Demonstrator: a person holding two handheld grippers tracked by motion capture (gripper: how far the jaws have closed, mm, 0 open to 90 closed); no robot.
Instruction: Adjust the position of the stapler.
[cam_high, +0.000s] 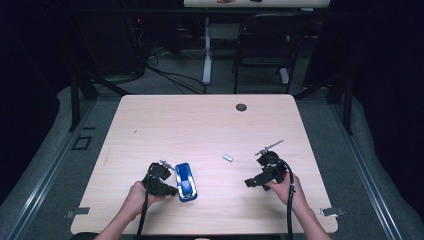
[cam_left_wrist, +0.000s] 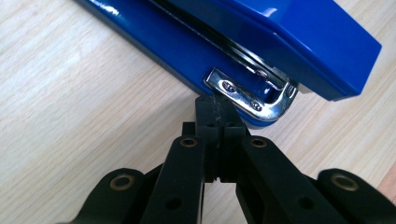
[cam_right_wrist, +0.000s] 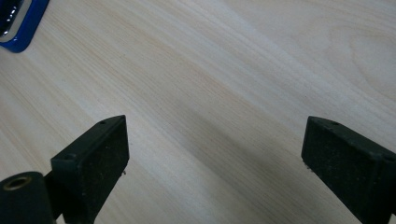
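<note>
While closed fingers (cam_left_wrist: 218, 109) touch it, stapler (cam_left_wrist: 261, 42) lies flat.

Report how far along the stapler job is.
Done: the blue stapler lies on the table, the left gripper shut with its tips against the metal hinge end. In hand: nothing gripped; the right gripper is open over bare wood. Left: the small strip of staples lies untouched.
</note>
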